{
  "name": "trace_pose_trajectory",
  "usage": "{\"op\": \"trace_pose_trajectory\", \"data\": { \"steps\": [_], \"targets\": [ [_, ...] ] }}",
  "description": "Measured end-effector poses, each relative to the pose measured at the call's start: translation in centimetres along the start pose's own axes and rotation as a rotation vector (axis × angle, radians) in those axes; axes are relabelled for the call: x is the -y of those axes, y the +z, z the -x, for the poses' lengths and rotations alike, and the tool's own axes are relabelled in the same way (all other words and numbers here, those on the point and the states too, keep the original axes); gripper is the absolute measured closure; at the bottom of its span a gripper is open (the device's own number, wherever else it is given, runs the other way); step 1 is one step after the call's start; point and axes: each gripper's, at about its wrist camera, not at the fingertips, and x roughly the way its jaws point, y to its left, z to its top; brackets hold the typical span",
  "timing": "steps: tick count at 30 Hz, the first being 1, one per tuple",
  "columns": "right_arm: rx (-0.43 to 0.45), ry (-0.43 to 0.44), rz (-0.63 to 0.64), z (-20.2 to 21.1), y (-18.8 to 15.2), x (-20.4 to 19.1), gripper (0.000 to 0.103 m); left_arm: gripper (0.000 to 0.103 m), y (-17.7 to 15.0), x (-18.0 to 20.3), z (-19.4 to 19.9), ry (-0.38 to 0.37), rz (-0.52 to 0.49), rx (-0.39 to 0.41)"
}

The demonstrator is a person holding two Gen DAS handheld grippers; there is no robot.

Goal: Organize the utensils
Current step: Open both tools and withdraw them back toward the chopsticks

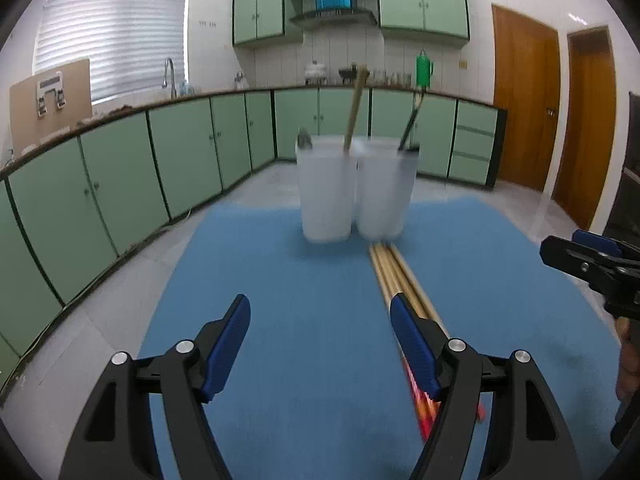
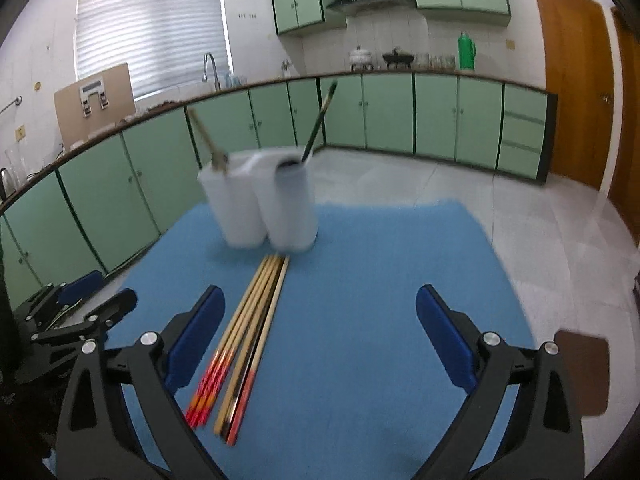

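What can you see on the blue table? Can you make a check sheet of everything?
Surface: blue mat covers the table; nothing spilled that I can see.
Job's things: bundle of chopsticks lies flat on the mat, its far ends near two white cups. The left cup holds a tan stick, the right cup a dark green one.
Clutter: nothing seen on the mat.
Grippers: left gripper open and empty, its right finger over the chopsticks; right gripper open and empty, with the chopsticks between its fingers.
Cables: nothing seen.
Surroundings: green cabinets, window blinds, wooden door, green flask on the counter.
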Motion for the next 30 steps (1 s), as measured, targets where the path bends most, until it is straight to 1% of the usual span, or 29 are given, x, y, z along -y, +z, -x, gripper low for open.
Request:
{"op": "trace_pose_trajectory", "data": {
  "steps": [3, 6, 11, 15, 16, 17, 19, 21, 25, 30],
  "targets": [
    [-0.036, -0.003, 0.003, 0.1, -2.1, -0.8, 0.009, 0.032, -1.6, 0.2, 0.1, 0.001, 0.010, -0.040],
    [-0.066, -0.010, 0.016, -0.1, -3.7, -1.5, 0.009, 0.032, -2.5, 0.0, 0.2, 0.010, 0.004, -0.069],
    [-0.132, 0.000, 0.046, -0.8, -5.3, -2.4, 0.010, 0.032, -3.5, 0.0, 0.3, 0.018, 0.007, -0.113],
    [-0.169, 0.006, 0.086, -1.0, -6.5, -3.4, 0.010, 0.032, -4.1, 0.0, 0.5, 0.026, -0.005, -0.140],
    [-0.181, 0.009, 0.095, -1.0, -6.8, -3.5, 0.013, 0.032, -4.2, -0.1, 0.5, 0.027, -0.005, -0.145],
    [-0.198, 0.013, 0.107, -1.2, -7.2, -3.8, 0.021, 0.031, -4.3, -0.2, 0.5, 0.028, -0.002, -0.150],
    [-0.231, 0.014, 0.126, -1.5, -7.7, -4.1, 0.025, 0.030, -4.3, -0.3, 0.5, 0.029, 0.003, -0.151],
    [-0.259, 0.011, 0.137, -1.9, -8.3, -4.3, 0.026, 0.029, -4.4, -0.4, 0.5, 0.031, 0.007, -0.153],
    [-0.296, 0.011, 0.160, -2.5, -8.7, -4.8, 0.034, 0.029, -4.3, -0.4, 0.4, 0.032, 0.005, -0.158],
    [-0.301, -0.008, 0.181, -3.1, -8.5, -5.3, 0.034, 0.028, -4.3, -0.4, 0.2, 0.032, 0.002, -0.168]
  ]
}}
